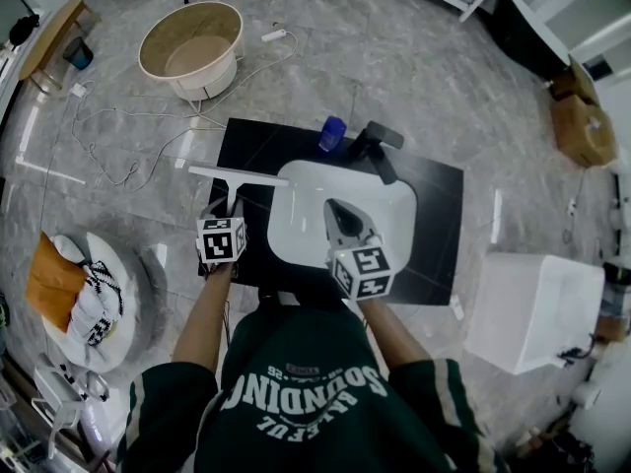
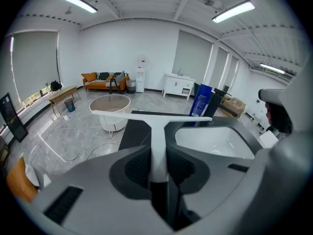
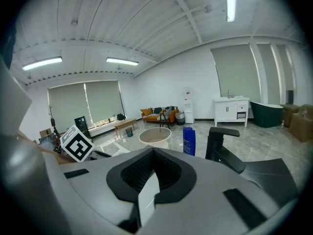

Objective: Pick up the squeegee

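While my left gripper (image 1: 234,207) pinches the squeegee (image 1: 237,173) handle, the wide blade could swivel it loose. Right gripper (image 1: 335,213) jaws sit together, empty.

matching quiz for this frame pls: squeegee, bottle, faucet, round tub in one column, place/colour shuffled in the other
Things:
1. squeegee
2. bottle
3. faucet
4. round tub

Place or colour:
a. black, at the back rim of the white sink
b. white, handle clamped in the left gripper
c. beige, on the floor beyond the black counter
d. blue, standing on the counter just left of the faucet

Pairs: 1-b, 2-d, 3-a, 4-c
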